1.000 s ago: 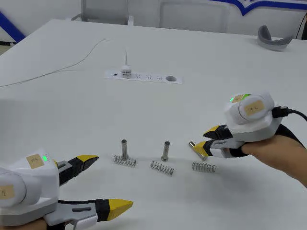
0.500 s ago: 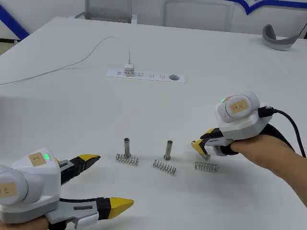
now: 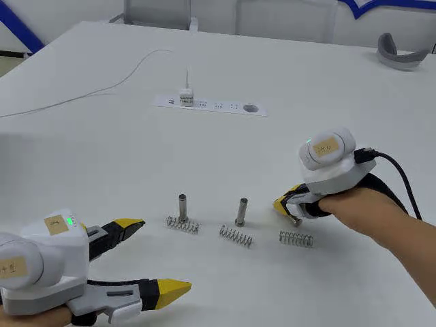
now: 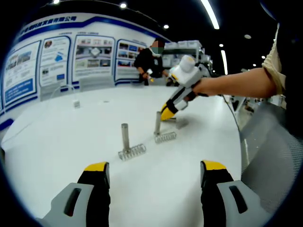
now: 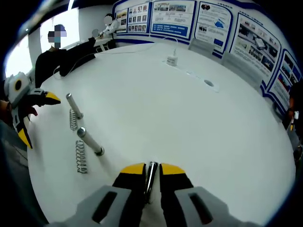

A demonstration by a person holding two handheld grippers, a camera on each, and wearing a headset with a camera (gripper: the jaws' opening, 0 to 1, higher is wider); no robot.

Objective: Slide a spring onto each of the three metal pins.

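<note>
Hazard: slim grey metal pin (image 5: 151, 171), nipped in your right gripper (image 5: 147, 166) beside the coiled steel spring (image 3: 296, 238), could have twisted free; your left gripper (image 4: 154, 166) gaped empty.

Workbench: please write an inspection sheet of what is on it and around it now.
Surface: white table.
Job's things: left pin and middle pin upright; third pin in right claw; left spring, middle spring, right spring lying flat, none on a pin.
Clutter: grey curved piece, far right.
Grippers: left claw open, holding nothing; right claw shut on third pin.
Cables: power strip with white plug and thin cable; black cable at right claw.
Surroundings: chairs behind table.
</note>
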